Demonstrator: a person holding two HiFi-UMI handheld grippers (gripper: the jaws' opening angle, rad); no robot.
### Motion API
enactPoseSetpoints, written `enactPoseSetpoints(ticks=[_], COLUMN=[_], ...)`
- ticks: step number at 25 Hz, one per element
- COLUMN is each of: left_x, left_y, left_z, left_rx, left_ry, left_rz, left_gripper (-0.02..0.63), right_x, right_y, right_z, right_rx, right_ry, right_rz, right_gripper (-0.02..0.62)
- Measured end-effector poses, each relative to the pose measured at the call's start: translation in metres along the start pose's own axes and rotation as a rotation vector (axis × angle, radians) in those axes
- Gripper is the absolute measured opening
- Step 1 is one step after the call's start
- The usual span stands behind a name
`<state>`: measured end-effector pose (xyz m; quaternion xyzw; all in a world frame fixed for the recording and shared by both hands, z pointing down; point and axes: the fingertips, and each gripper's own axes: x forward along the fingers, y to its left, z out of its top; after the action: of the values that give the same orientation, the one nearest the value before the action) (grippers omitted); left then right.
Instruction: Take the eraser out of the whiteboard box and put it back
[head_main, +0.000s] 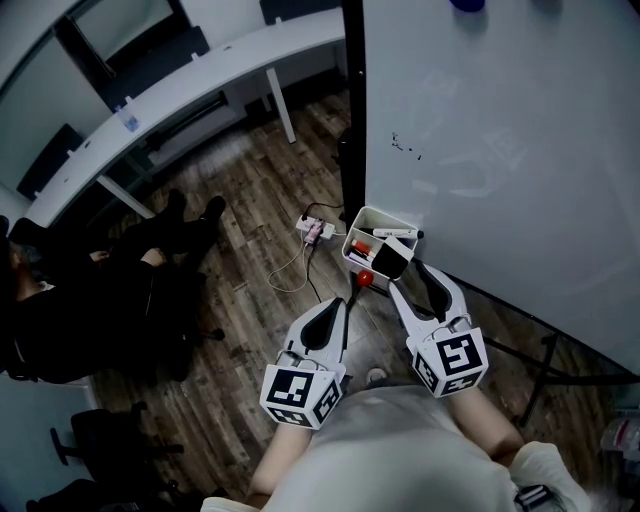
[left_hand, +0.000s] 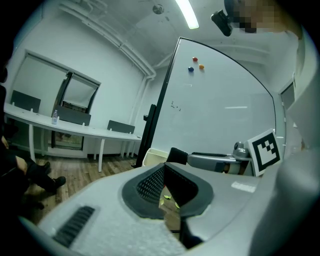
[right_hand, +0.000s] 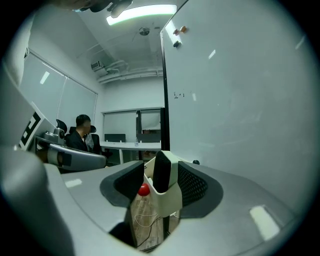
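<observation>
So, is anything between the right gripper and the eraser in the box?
Nothing visible does. The eraser stands in the whiteboard box, between the open jaws of the right gripper.

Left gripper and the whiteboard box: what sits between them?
A small red ball, right by the whiteboard box, lies between it and the left gripper; the head view shows this.

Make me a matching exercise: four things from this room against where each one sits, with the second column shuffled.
Things:
1. eraser
2. power strip
3. magnets
4. bottle

Places:
A. on the desk
B. in the box
C. on the floor
D. high on the whiteboard

Pairs: 1-B, 2-C, 3-D, 4-A
</observation>
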<state>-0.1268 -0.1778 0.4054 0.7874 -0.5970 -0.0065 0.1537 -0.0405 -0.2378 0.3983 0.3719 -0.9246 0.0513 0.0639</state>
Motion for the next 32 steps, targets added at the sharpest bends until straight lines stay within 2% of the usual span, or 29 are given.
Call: enactPoseSetpoints(ticks=[8,16,21,32], left_x=[-0.011,-0.028,-0.038,-0.067], left_y=[-0.011,-0.018,-0.022,-0.037], left_z=[-0.002,-0.005,-0.010,-0.018], left_rx=[0.005,0.012,0.016,0.013], left_ry=[0.001,0.000,0.002,0.007], left_rz=[-0.025,-0.037,-0.045,-0.074], left_gripper=[0.005,0.005,0.005,0.005], right_x=[-0.019,-0.038,-0.051,-0.086], right_y=[0.011,0.027,0.035,0.063], right_z=[0.006,0.010,0.010,0.009], right_rx=[0.004,0.003,0.006,0.005], right_ry=[-0.023,-0.043,-0.060,-0.073], right_rz=[-0.008,-0.009,-0.020,-0.023], right_gripper=[0.127,0.082,0.016,0.005])
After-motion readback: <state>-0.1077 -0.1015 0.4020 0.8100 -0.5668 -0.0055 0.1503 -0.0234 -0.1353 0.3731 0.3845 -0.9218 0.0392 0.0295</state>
